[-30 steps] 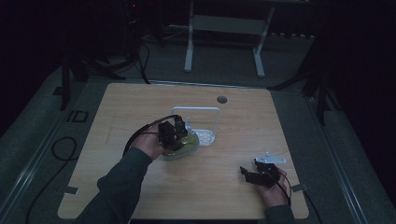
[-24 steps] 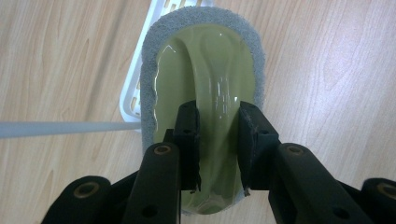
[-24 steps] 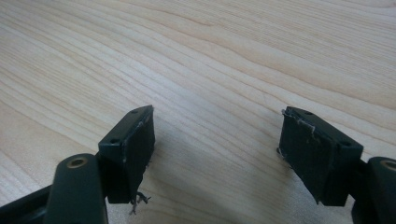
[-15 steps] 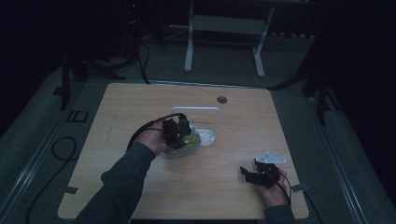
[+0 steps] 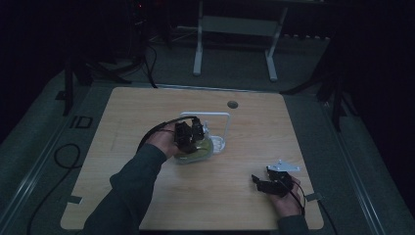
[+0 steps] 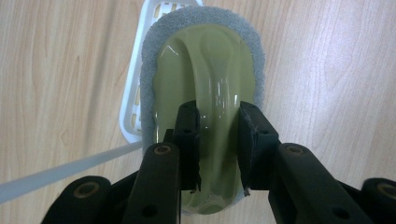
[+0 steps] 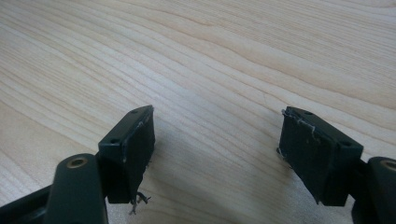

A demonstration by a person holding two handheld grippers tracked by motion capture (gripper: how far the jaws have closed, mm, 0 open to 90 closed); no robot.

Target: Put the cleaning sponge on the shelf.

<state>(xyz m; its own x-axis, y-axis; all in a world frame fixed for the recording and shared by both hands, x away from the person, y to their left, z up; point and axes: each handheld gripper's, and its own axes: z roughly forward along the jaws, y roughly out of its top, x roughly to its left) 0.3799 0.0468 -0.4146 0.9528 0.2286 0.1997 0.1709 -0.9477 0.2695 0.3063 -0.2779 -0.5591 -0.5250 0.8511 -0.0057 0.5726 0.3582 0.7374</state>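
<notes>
A pale green scrubber (image 6: pixel 205 70) with a grey pad rim and a raised handle ridge lies partly over a white slotted tray (image 6: pixel 135 93). My left gripper (image 6: pixel 218 135) is shut on the ridge, one jaw on each side. From the high view, the left gripper (image 5: pixel 188 134) sits over the scrubber (image 5: pixel 195 154) near the table's middle, beside the small tray (image 5: pixel 218 143). My right gripper (image 7: pixel 217 140) is open over bare wood, with nothing between its jaws. It rests at the front right of the table (image 5: pixel 259 181).
A white wire frame (image 5: pixel 208 116) stands just behind the scrubber, and one of its bars (image 6: pixel 60 170) crosses the left gripper view. The table has a round cable hole (image 5: pixel 232 104) at the back. Black cables (image 5: pixel 63 156) lie on the floor to the left.
My left gripper has shifted slightly right and away with the scrubber. The right gripper has stayed still.
</notes>
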